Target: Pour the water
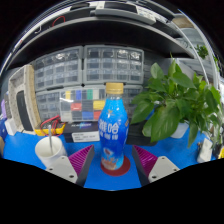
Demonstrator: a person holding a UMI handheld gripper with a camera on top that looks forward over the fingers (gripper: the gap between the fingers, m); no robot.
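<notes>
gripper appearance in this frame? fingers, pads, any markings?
The gripper shows two pale grey, wedge-shaped fingers, each with a magenta ridged pad on its inner face. No cables, printed markings, hand or sleeve are in view.

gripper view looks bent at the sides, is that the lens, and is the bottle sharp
Gripper view: wide-angle distortion bows the drawer cabinets and shelving outward; the bottle between the fingers is reasonably sharp, label legible as print; the plant looks evenly lit.
</notes>
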